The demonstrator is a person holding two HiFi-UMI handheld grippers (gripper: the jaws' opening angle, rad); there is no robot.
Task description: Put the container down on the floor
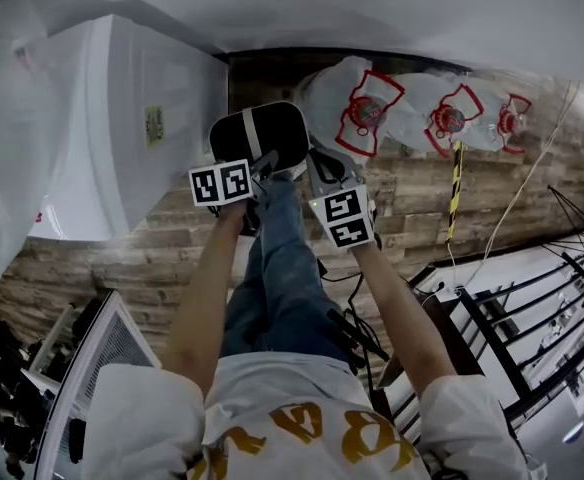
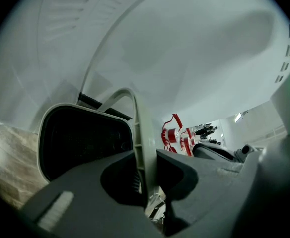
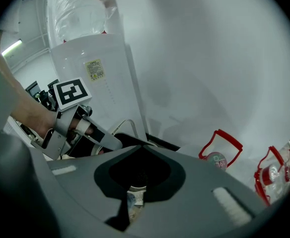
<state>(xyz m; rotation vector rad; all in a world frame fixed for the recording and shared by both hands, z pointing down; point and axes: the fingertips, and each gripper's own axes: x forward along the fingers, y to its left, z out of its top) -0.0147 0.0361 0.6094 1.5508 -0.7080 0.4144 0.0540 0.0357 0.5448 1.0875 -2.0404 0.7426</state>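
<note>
A black container with a pale rim and an arched handle is at the foot of the white wall, over the wood-pattern floor; whether it rests on the floor I cannot tell. My left gripper is shut on its handle, which passes between the jaws of the left gripper beside the dark container mouth. My right gripper is at the container's right edge. The right gripper has its jaws closed, with a pale strip of rim pinched in them. The left gripper shows there too.
A white appliance stands just left of the container. Big water bottles with red handles lie against the wall on the right. A yellow-black pole, a black metal rack and a white crate stand nearby.
</note>
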